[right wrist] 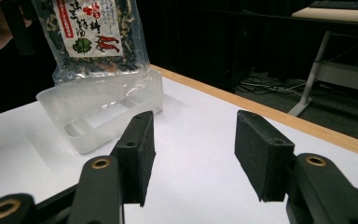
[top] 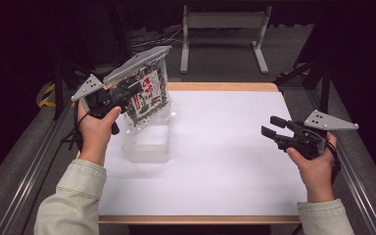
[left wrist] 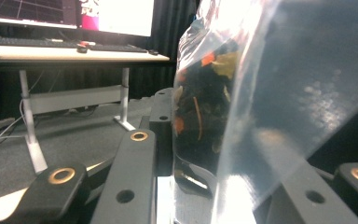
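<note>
**Snack bag held over the clear tub, ready to go in**

One white-topped table with a pale wooden edge [top: 235, 87] carries the work. On its left part stands one clear rectangular plastic tub [top: 147, 144], open at the top and with nothing visible inside it.

Directly above the tub's far end hangs one transparent plastic bag of dark dried food with a red-and-white printed label [top: 144, 95]. It is tilted, with its grey sealed top strip pointing up and away and its lower edge just above the tub's rim, perhaps brushing it; contact cannot be told for sure.

The left gripper [top: 122, 93] has its jaws clamped on the bag's side; in the left gripper view the film is pinched between the two black jaws. The right gripper [top: 273, 126] waits well apart at the table's right side, jaws parted about halfway and gripping nothing.

The step in hand looks like setting the bag into the tub. To do it well, the bag's lower edge should be lined up inside the tub's walls, along its long side, and lowered before the jaws let go. The light tub may slide, so the free gripper could steady its rim.

Count: one table, one tub, one bag, two grippers.
</note>
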### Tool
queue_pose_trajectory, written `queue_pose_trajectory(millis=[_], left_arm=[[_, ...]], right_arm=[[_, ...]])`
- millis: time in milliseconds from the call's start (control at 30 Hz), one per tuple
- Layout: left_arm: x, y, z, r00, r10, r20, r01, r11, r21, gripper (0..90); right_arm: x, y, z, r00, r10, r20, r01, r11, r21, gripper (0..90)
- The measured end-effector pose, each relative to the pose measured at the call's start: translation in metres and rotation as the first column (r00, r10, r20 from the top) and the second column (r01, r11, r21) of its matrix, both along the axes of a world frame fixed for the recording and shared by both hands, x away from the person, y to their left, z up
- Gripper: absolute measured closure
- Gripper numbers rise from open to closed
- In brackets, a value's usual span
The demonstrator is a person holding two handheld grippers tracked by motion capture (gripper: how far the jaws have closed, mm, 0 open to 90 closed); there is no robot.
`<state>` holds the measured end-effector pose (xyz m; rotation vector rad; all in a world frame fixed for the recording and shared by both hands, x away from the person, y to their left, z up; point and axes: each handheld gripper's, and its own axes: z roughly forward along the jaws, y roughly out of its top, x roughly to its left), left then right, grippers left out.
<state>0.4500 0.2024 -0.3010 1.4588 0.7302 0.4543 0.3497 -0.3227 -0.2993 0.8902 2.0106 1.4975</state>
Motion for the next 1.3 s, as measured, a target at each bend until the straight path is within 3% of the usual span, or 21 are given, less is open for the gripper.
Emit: queue_pose_trajectory(millis=[233, 367, 467, 667, 833, 1133, 1267, 1300], left_arm=[[0.002, 0.008, -0.012, 0.9998, 0.017, -0.013, -0.017, 0.9998, -0.009, 71.7], [0.001, 0.009, -0.014, 0.9997, 0.021, -0.013, -0.021, 0.9997, 0.012, 71.8], [0.001, 0.010, -0.017, 0.9997, 0.020, -0.013, -0.020, 0.9998, -0.008, 71.7], [0.004, 0.011, -0.025, 0.9993, 0.032, -0.021, -0.032, 0.9994, 0.013, 71.7], [0.007, 0.011, -0.032, 0.9978, 0.019, -0.063, -0.018, 0.9995, 0.025, 71.7], [0.011, 0.006, -0.039, 0.9990, 0.003, -0.045, 0.000, 0.9980, 0.064, 71.7], [0.013, 0.005, -0.047, 0.9991, 0.002, -0.043, 0.001, 0.9982, 0.060, 71.7], [0.014, 0.006, -0.051, 0.9991, -0.001, -0.042, 0.003, 0.9993, 0.037, 71.7]], right_arm=[[0.001, 0.000, -0.001, 1.0000, 0.007, -0.003, -0.007, 1.0000, 0.005, 48.2], [0.001, 0.002, -0.002, 0.9999, 0.014, -0.002, -0.014, 0.9999, 0.005, 48.1], [0.001, 0.004, -0.003, 0.9998, 0.021, -0.002, -0.021, 0.9998, 0.005, 48.0], [0.001, 0.005, -0.002, 0.9996, 0.027, 0.005, -0.027, 0.9996, 0.011, 47.9], [0.001, 0.004, -0.003, 0.9997, 0.025, 0.003, -0.025, 0.9996, 0.011, 47.8], [0.001, 0.005, -0.003, 0.9995, 0.032, 0.007, -0.032, 0.9993, 0.020, 47.7], [0.000, 0.004, -0.003, 0.9994, 0.031, 0.015, -0.032, 0.9991, 0.027, 47.5], [0.000, 0.003, -0.003, 0.9995, 0.029, 0.013, -0.030, 0.9992, 0.028, 47.5]])
